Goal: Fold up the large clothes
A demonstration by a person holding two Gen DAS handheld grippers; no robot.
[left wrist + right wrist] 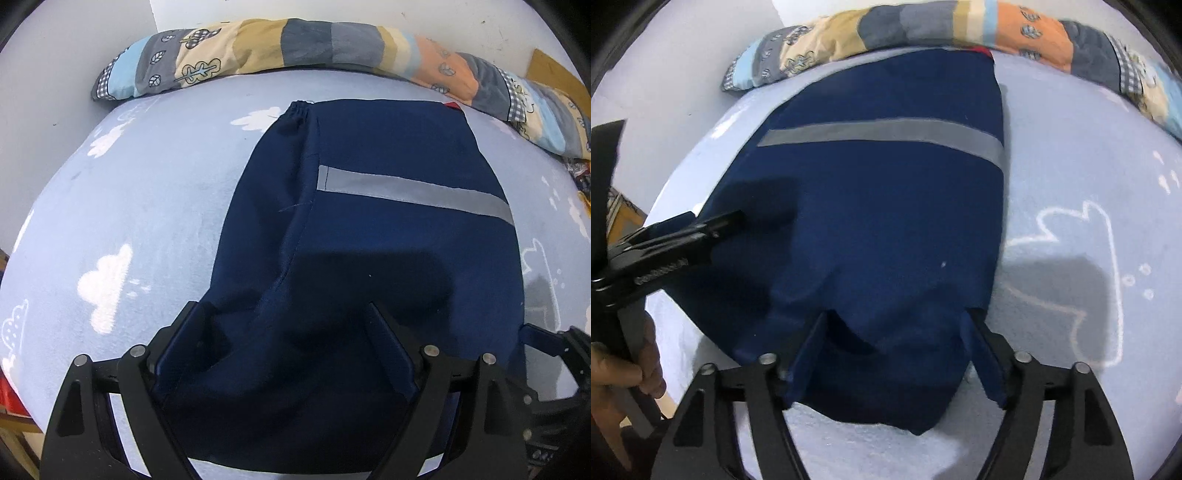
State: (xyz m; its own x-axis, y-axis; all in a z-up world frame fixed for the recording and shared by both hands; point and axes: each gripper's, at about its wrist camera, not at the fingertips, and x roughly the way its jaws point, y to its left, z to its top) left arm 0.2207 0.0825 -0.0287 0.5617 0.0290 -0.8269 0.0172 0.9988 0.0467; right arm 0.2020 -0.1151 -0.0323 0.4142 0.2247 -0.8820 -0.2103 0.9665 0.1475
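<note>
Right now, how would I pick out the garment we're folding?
On the pale blue cloud-print bedsheet, below the long patchwork pillow, lies the navy garment. It alone is dark and plain, crossed by one grey reflective stripe.

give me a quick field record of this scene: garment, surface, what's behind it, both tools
garment: navy garment with a grey reflective stripe, lying folded and flat
surface: light blue bedsheet with white cloud print
behind: long patchwork pillow along the far edge, by the wall
left tool: open, fingers spread over the garment's near end, no grip visible
right tool: open over the garment's near right corner, cloth between the fingers but not pinched
fold state: one fold apparently done
</note>
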